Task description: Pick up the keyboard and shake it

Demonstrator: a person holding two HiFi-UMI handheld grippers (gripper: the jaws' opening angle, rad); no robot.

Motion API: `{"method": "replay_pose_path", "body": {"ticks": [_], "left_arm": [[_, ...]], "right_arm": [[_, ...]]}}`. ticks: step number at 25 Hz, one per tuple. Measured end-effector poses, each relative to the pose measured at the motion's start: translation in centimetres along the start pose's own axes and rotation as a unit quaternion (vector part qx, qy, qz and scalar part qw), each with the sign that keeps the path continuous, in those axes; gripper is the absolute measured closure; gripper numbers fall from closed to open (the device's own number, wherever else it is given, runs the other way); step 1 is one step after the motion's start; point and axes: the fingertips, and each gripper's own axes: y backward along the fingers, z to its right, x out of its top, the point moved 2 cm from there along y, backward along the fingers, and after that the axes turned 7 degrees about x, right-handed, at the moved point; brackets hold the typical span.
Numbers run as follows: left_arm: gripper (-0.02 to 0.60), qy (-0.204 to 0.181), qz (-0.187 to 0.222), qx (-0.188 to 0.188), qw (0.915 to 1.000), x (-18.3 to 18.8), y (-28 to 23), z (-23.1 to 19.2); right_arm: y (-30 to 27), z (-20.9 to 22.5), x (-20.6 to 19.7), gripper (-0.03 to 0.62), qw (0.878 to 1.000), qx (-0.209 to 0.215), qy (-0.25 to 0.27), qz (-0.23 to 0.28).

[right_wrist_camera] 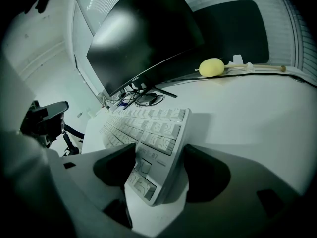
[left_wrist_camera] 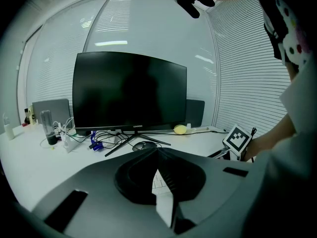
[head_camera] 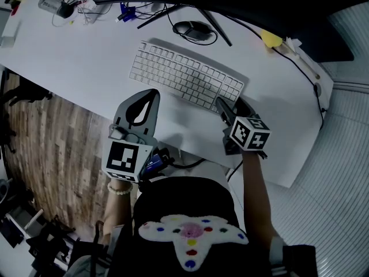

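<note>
A white counter [head_camera: 86, 68] runs along a wall of slatted blinds, above a wood-plank floor [head_camera: 52, 143], and carries a dark curved monitor [left_wrist_camera: 130, 90], a tangle of cables, a mouse [head_camera: 193, 30] and a yellow lump [right_wrist_camera: 212, 67] near the far edge. The white keyboard [head_camera: 184, 77] lies flat on the counter in front of the monitor's stand, slanted across it, and is not yet lifted. The right tool [head_camera: 230, 107] stands at the keyboard's right end with its jaws spread wide. In the right gripper view the end of the keyboard sits between them, one jaw over the keys and the other beside the outer edge, with no pad clearly pressing. That placement looks like a set-up for clamping the short end so the board can be raised. The left tool [head_camera: 153, 94] hangs over the counter's near edge, just short of the keyboard's left half, with its jaws closed together on nothing. It seems to be held in reserve rather than working. A small logo sits on the monitor's lower bezel, too small to read with confidence. The key legends are blurred. The cubes on both tools show only black-and-white square markers.
</note>
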Motion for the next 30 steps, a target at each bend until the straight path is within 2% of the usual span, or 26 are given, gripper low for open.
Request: {"method": "replay_pose_path", "body": {"ticks": [8, 14, 18, 23, 24, 26, 27, 30], "left_arm": [[0.565, -0.006, 0.0, -0.006, 1.0, 0.0, -0.6, -0.6], [0.565, -0.003, -0.008, -0.007, 0.9999, -0.5, -0.9, -1.5], [0.565, 0.016, -0.02, -0.003, 0.9997, -1.4, -1.4, -3.4], [0.561, 0.063, -0.054, -0.013, 0.9965, -3.5, -2.7, -7.5], [0.552, 0.074, -0.063, -0.019, 0.995, -4.2, -3.2, -8.2], [0.449, 0.092, -0.087, -0.033, 0.9914, -5.7, -4.3, -9.6], [0.421, 0.095, -0.1, -0.039, 0.9896, -6.5, -4.9, -10.2], [0.38, 0.095, -0.132, -0.057, 0.985, -8.1, -6.7, -11.5]], "right_arm": [[0.5, 0.4, 0.2, 0.31, 1.0, -0.009, -0.023, 0.006], [1.3, -0.3, 1.0, 0.318, 1.0, -0.018, -0.015, 0.017], [1.8, -0.7, 1.5, 0.322, 0.999, -0.026, -0.016, 0.025], [1.8, -0.8, 1.6, 0.325, 0.999, -0.035, -0.021, 0.028], [1.8, -0.8, 1.6, 0.324, 0.999, -0.037, -0.023, 0.029], [1.9, -0.8, 1.6, 0.324, 0.998, -0.041, -0.024, 0.03], [2.0, -0.8, 1.6, 0.324, 0.998, -0.043, -0.024, 0.03], [2.0, -1.0, 1.8, 0.324, 0.998, -0.049, -0.024, 0.031]]}}
